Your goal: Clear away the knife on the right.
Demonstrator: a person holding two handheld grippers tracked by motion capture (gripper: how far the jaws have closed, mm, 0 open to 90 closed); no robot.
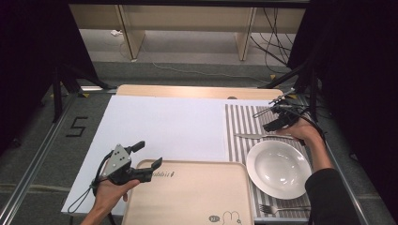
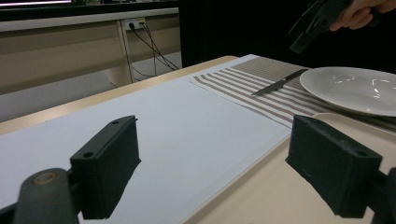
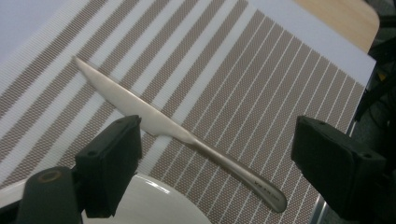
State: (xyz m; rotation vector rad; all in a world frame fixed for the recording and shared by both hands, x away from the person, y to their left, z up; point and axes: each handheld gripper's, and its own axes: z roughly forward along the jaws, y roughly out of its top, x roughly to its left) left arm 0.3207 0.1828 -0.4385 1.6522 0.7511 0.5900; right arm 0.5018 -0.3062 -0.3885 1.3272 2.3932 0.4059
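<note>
a: status of the right gripper (image 1: pixel 277 118)?
b: jaws spread wide, nothing between them. it hangs above the knife (image 3: pixel 177 133), clear of it. in the right gripper view the knife lies between the two pads, below them, and runs slantwise.

a: knife location?
b: flat on the striped placemat (image 1: pixel 239 126), just beyond the far rim of the white plate (image 1: pixel 279 168). blade tip points toward the white sheet (image 1: pixel 159 126), handle toward the table's right edge. in the left gripper view the knife (image 2: pixel 279 83) lies just beside the plate (image 2: pixel 355 88); whether the two touch cannot be told.

a: status of the left gripper (image 1: pixel 141 160)?
b: jaws apart, holding nothing. it sits at the far left corner of the wooden tray (image 1: pixel 187 197): one jaw over the tray's rim, the other over the white sheet. in its own view the tray edge (image 2: pixel 261 186) passes between the pads.

a: contents of the containers?
b: plate: nothing in the bowl, glossy surface. tray: bare, with a small printed rabbit figure (image 1: pixel 230 218) near its near edge.

a: other items?
b: a fork (image 1: pixel 277 209) lies on the placemat on the near side of the plate, tines toward the tray. the placemat overlaps the white sheet's right part. both rest on the wooden table (image 1: pixel 197 92).
</note>
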